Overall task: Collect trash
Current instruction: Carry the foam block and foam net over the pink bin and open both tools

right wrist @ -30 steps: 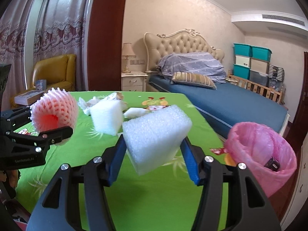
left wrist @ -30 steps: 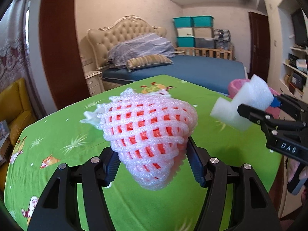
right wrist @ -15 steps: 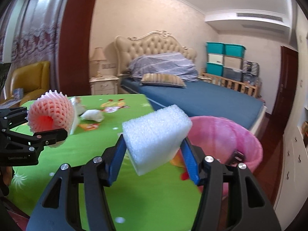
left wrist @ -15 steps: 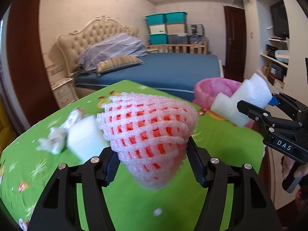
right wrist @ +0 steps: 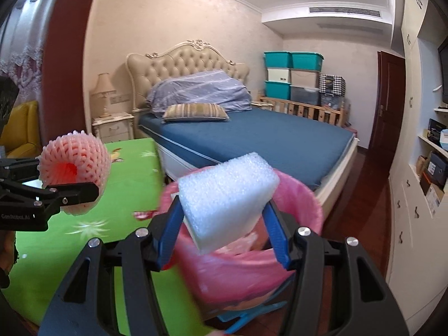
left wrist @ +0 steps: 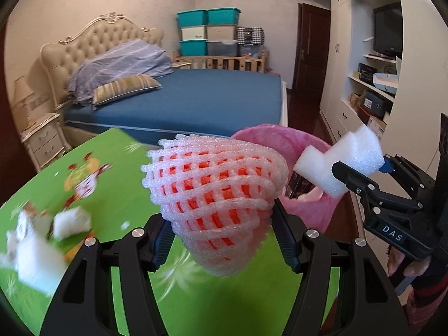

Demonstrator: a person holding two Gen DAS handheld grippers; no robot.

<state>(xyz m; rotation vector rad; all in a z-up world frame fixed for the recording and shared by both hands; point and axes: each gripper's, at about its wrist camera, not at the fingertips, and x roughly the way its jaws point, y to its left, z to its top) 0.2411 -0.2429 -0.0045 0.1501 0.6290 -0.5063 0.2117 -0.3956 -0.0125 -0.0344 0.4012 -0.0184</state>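
the left gripper [left wrist: 221, 240] has its jaws closed on a pink foam fruit net [left wrist: 215, 204], which bulges up and out between the blue pads and hangs in the air above the green desk [left wrist: 106, 173]. the right gripper [right wrist: 224, 224] has its jaws clamped on a white foam block [right wrist: 226, 196], held tilted directly over the mouth of the pink trash bag [right wrist: 308, 212] that stands just beside the desk's edge. in the left wrist view the same block [left wrist: 341, 162] sits at the bag's [left wrist: 280, 137] rim, near the net. more white scraps [left wrist: 70, 221] lie blurred on the desk at the left. a blue bed [right wrist: 252, 137] stands behind.
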